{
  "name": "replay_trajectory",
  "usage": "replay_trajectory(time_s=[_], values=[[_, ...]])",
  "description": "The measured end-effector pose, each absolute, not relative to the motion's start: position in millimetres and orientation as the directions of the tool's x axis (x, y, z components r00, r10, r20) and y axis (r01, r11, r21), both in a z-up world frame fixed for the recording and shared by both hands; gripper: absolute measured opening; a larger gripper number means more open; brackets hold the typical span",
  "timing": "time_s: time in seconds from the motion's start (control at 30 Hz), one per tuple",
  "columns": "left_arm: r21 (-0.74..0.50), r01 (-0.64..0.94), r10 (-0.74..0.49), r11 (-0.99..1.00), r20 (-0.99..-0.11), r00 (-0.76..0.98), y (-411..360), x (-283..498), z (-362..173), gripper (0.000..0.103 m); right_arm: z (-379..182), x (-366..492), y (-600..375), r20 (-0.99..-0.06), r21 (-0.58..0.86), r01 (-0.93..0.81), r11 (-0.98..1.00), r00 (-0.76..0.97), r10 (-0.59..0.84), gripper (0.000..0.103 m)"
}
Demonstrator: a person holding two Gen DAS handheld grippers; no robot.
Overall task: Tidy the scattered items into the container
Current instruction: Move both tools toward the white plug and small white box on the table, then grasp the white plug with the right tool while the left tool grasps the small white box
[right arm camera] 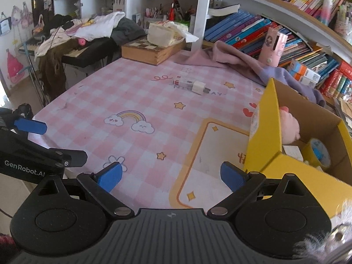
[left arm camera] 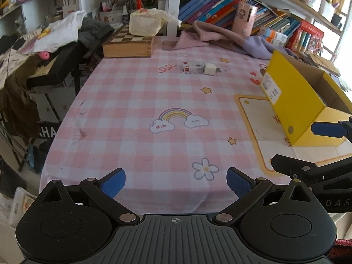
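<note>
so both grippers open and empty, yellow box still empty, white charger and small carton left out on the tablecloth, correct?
Not quite: the yellow box is not empty. The right wrist view shows a pink plush toy and a roll of yellow tape inside. The rest holds: left gripper and right gripper open and empty, white charger and small carton on the tablecloth.

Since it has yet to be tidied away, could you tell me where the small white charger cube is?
The small white charger cube lies mid-table on the pink checked cloth, touching a small white-and-red box on its left, well beyond both open grippers.
</note>
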State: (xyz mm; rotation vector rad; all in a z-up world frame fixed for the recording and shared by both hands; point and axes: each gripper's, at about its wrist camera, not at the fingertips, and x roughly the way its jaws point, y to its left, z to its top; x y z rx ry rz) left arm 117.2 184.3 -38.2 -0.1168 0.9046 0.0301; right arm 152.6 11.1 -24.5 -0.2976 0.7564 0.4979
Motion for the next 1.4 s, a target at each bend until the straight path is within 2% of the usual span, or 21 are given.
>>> replay_trajectory(time_s=[0.6, 0.83, 1.1, 1.27, 1.4], values=[[-0.073, -0.112, 0.013, 0.991, -0.783, 0.622, 210.9, 215.3, -45.1, 0.1, -28.8, 275.3, 36.2, -0.715, 0.001, -0.467, 0.884, 0.618, 0.327, 0.093], [-0.051, -0.106, 0.027, 0.993, -0.776, 0.63, 212.8, 248.4, -47.4, 0.1, -33.9, 331.6, 43.2, -0.714, 0.06, -0.397, 0.916, 0.624, 0.317, 0.085], [-0.019, -0.101, 0.049, 0.995, -0.778, 0.626, 212.7, 278.1, -52.1, 0.1, -59.5, 396.2, 63.7, -0.753, 0.06, -0.319, 0.946, 0.608, 0.252, 0.083], [0.001, -0.098, 0.063, 0.995, -0.772, 0.633, 212.9, 293.7, -54.5, 0.1, -74.6, 417.9, 71.0, -0.757, 0.048, -0.284, 0.958, 0.615, 0.22, 0.07], [0.0, -0.102, 0.065, 0.995, -0.772, 0.632, 213.3, 305.0, -59.7, 0.1, -82.8, 428.6, 72.6, -0.763, 0.053, -0.277, 0.959, 0.609, 0.218, 0.067]])
